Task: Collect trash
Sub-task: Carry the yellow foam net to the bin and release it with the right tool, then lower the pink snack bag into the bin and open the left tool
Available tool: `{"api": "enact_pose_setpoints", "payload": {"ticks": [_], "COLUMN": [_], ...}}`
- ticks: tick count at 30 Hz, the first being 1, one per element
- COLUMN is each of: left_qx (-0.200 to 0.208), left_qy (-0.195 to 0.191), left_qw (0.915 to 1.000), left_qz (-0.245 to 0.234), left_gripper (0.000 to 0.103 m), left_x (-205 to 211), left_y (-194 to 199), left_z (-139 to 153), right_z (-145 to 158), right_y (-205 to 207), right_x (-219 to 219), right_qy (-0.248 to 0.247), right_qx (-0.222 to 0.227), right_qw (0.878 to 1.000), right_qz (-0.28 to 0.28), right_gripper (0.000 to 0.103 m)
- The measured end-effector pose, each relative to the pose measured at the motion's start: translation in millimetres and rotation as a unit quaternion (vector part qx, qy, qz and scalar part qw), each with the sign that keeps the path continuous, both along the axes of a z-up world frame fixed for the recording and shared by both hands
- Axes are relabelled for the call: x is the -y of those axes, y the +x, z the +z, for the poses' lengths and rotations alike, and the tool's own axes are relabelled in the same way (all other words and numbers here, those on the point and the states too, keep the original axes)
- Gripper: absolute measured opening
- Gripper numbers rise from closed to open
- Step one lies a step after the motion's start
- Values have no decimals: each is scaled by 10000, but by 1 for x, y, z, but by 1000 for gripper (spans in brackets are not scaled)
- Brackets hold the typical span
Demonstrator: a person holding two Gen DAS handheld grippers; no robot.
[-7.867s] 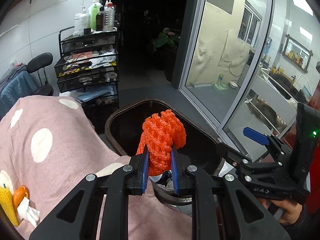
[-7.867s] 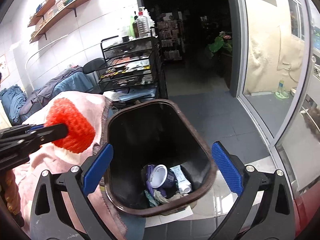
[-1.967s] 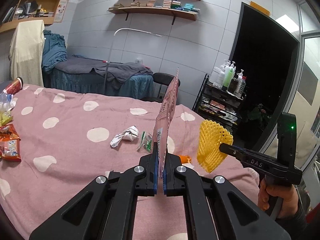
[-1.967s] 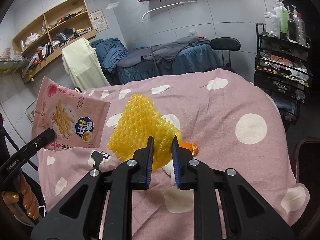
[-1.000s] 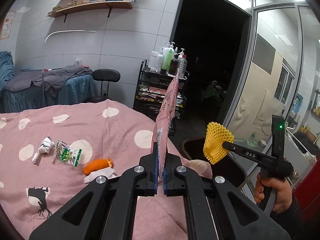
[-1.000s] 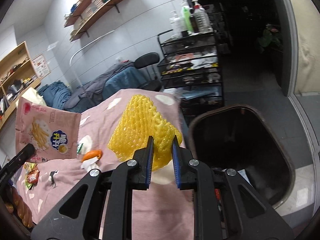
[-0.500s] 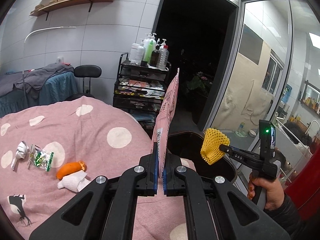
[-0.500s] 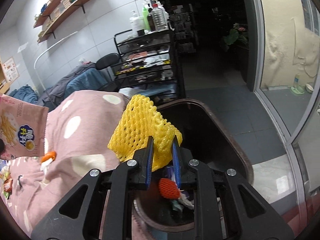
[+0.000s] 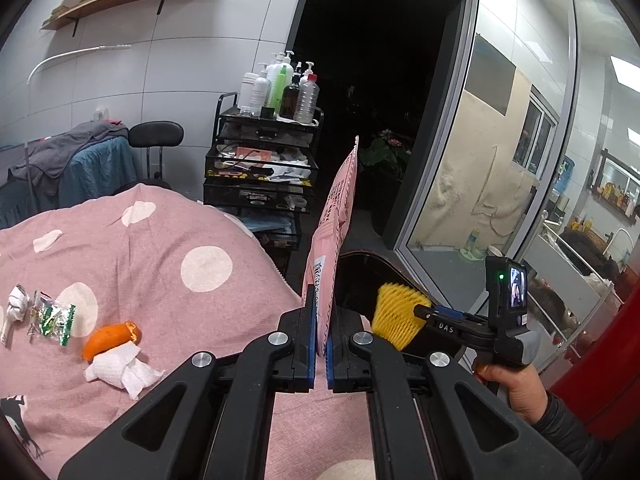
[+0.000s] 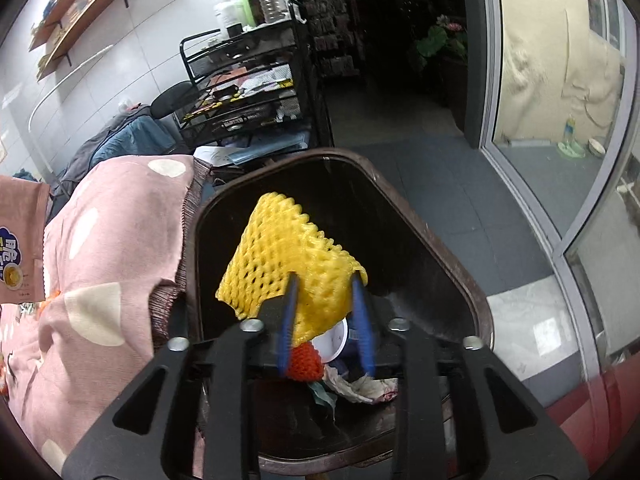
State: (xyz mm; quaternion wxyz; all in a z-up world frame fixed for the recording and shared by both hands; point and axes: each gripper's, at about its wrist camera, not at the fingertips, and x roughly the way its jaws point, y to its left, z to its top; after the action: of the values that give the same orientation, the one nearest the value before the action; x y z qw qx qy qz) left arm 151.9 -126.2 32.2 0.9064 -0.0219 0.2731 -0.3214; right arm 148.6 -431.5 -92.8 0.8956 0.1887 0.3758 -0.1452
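Observation:
My left gripper (image 9: 320, 308) is shut on a pink snack bag (image 9: 336, 216) that stands upright over the edge of the pink spotted cover (image 9: 160, 264). My right gripper (image 10: 326, 308) hangs over the dark brown bin (image 10: 440, 248). Its jaws are opening, and a yellow foam net (image 10: 288, 256) still sits between the pads, touching both. In the left wrist view the same net (image 9: 394, 316) shows at the right gripper's tip above the bin (image 9: 376, 258). An orange foam net (image 10: 306, 362), a white cup and crumpled paper lie in the bin.
An orange peel (image 9: 108, 336), a crumpled tissue (image 9: 120, 366) and a green wrapper (image 9: 52, 318) lie on the cover. A black trolley (image 9: 260, 176) with bottles stands behind the bin. A glass door (image 9: 500, 160) is to the right.
Both grippers have swung from over the cover toward the bin. The right one has dropped over the bin's mouth and its jaws have spread around the yellow net.

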Motion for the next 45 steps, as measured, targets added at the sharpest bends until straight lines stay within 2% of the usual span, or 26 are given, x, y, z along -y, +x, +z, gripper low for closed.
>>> {"api": "enact_pose_setpoints", "payload": {"ticks": [1, 2, 3, 5, 8, 10, 18, 28, 34, 45], "left_qx": [-10, -20, -33, -66, -94, -93, 0, -311, -405, -615], "left_qy": [15, 26, 28, 8, -28, -51, -40, -55, 145, 381], "left_qw": [10000, 10000, 10000, 10000, 9999, 9998, 9994, 9967, 9951, 9917], "left_qz": [-12, -26, -38, -63, -111, -154, -356, -749, -890, -1066], "left_gripper": [4, 4, 4, 4, 4, 4, 4, 4, 4, 4], "left_x": [2, 3, 4, 6, 9, 12, 32, 67, 91, 125], "left_y": [1, 2, 3, 4, 6, 7, 9, 24, 31, 40], "left_z": [-1, -2, -2, -3, -1, 0, 8, 2, -6, -19], "right_z": [-1, -1, 0, 0, 5, 9, 29, 42, 43, 42], "right_y": [-1, -1, -4, -4, -10, -13, -25, -41, -52, -69], "right_x": [-1, -1, -2, -2, -2, -4, -13, -16, -15, 0], "right_qy": [23, 46, 49, 28, 62, 58, -18, -92, -274, -275], "right_qx": [26, 58, 92, 138, 280, 363, 651, 852, 881, 877], "right_qw": [10000, 10000, 9999, 9999, 9996, 9993, 9978, 9962, 9954, 9942], "right_qz": [-23, -29, -15, -31, -76, -114, -107, -182, -275, -555], "right_gripper": [56, 60, 61, 70, 73, 79, 86, 88, 89, 89]}}
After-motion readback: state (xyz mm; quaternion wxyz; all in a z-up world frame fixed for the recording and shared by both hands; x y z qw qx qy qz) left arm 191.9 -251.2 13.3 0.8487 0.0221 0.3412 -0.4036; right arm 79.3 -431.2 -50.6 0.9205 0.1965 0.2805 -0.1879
